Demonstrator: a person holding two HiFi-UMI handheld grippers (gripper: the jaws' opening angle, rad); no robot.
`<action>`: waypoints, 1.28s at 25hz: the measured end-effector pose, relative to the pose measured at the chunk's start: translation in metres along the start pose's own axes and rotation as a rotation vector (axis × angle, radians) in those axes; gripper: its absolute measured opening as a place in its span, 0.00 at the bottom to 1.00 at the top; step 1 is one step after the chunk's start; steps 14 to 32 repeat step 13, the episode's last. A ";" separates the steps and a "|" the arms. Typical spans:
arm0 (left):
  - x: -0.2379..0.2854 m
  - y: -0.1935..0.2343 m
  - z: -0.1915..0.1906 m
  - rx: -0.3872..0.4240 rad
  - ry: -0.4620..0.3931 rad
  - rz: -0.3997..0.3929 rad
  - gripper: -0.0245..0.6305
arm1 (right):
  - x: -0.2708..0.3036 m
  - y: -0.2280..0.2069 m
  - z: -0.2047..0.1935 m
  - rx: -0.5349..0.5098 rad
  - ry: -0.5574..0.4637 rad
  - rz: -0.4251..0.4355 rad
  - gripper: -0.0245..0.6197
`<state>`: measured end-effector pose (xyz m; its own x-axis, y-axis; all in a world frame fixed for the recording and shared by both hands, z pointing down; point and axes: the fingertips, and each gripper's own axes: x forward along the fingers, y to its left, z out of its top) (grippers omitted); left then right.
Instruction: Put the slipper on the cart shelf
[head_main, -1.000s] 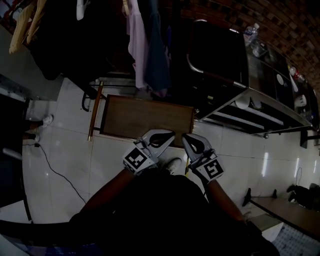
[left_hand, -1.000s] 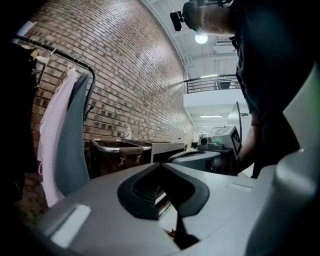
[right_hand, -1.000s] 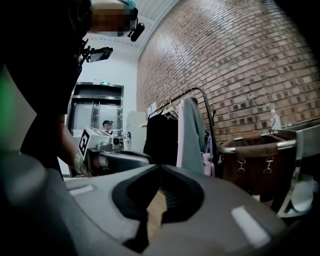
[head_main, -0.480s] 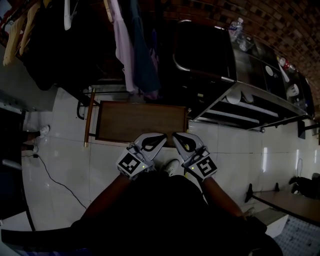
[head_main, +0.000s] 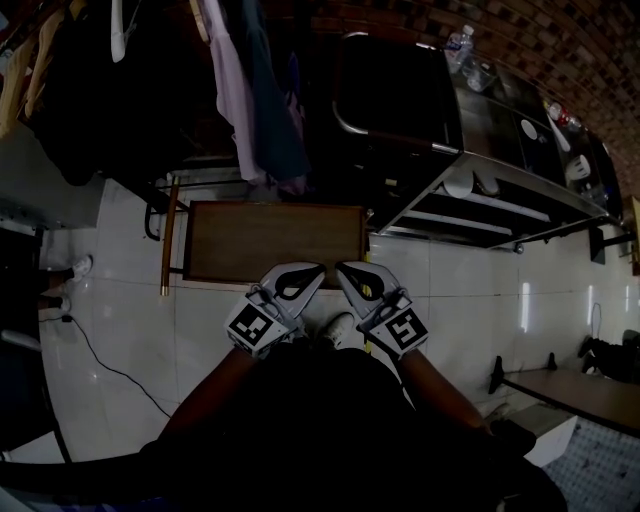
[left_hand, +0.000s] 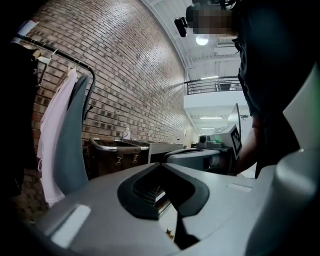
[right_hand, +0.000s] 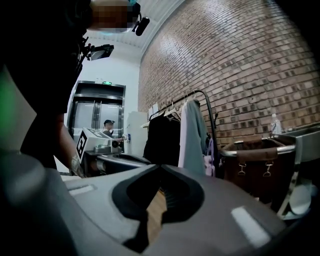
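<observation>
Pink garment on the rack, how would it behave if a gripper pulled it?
The pink garment hangs in long limp folds, so it is probably floppy and light. It dangles freely from the rail, so a pull would likely swing it or slide it along.

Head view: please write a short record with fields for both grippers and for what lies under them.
left gripper: shut, empty, tip above near edge of brown wooden cart shelf
right gripper: shut, empty, beside the left gripper
cart shelf: on white tiled floor, before hanging clothes
slipper: none held; cannot identify one
</observation>
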<state>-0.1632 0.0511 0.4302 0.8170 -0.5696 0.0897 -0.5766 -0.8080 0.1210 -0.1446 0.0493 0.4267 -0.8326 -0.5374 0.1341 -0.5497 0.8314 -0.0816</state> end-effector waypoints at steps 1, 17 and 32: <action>0.000 0.000 0.000 -0.001 0.001 -0.002 0.04 | 0.000 0.000 0.000 -0.001 0.000 0.001 0.04; -0.001 0.000 -0.003 0.000 -0.004 -0.002 0.04 | 0.004 0.001 -0.003 0.004 0.002 0.005 0.04; -0.001 0.000 -0.003 0.000 -0.004 -0.002 0.04 | 0.004 0.001 -0.003 0.004 0.002 0.005 0.04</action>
